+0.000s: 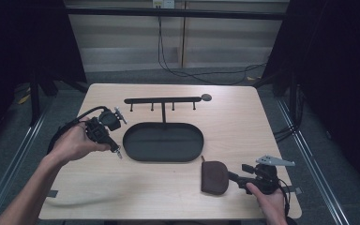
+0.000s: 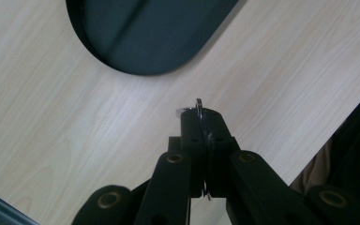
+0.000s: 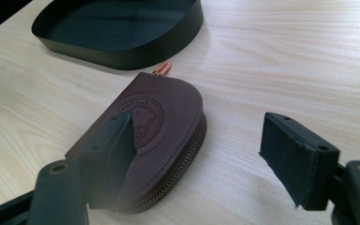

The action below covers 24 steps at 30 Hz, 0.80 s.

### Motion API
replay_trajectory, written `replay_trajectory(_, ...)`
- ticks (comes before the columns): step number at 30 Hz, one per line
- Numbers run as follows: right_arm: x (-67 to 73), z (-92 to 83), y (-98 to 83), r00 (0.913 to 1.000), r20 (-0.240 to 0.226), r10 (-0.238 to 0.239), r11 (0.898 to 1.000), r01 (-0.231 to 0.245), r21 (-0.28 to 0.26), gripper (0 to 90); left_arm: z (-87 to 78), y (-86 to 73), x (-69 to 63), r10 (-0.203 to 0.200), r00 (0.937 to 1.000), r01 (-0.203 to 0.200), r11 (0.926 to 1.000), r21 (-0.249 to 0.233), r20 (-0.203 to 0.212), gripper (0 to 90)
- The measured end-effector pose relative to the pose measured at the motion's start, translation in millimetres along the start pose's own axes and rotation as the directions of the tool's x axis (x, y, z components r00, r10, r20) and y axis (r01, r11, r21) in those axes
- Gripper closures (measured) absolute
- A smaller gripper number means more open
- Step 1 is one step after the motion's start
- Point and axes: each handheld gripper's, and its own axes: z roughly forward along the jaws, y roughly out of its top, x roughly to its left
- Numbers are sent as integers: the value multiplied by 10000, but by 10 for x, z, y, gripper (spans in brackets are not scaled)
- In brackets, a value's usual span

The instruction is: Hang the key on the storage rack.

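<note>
While the brown leather coin pouch point(image 3: 157, 136) lies flat on the table point(image 1: 243, 122) toward its near right corner, we see our right gripper point(image 1: 242, 171) just beside it at its 3 o'clock, jaws wide and closed on nothing. In the right gripper view one jaw stands over the pouch's near edge and the other over bare wood well to the side; whether the first touches the leather we cannot tell. The pouch shows a round embossed stamp, a zip along its curved edge and a small tan zip pull point(image 3: 162, 68) at its far end, pointing to the black oval tray point(image 3: 122, 51).

That tray sits mid-table, at about 11 o'clock from the pouch. From its far rim a thin post rises to a black hook rail point(image 1: 163, 100) with a small round disc point(image 1: 206, 97) at the rail's right end.

At 9 o'clock from the tray, our left gripper point(image 1: 117, 152) hangs above the wood, jaws pressed together on a thin metal ring point(image 2: 199, 108) whose edge pokes out past the tips.
</note>
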Motion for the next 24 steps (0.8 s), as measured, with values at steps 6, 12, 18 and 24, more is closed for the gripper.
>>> replay_trajectory(6,13,4,-2,9999,-33,-116,9999,116,64,258,-96,53,31,167,9998,-167,9999,9,89,892)
replay_trajectory(12,18,11,0,9998,-69,-175,9998,175,39,256,-176,134,53,252,9997,-251,9995,180,-73,893)
replay_trajectory(18,13,6,-1,9999,-65,-113,9999,113,50,256,-286,243,61,380,9993,-380,9993,-3,-51,892)
replay_trajectory(24,3,0,-1,9999,-97,-77,10000,77,-17,248,-356,368,101,320,9992,-318,9994,107,-222,893)
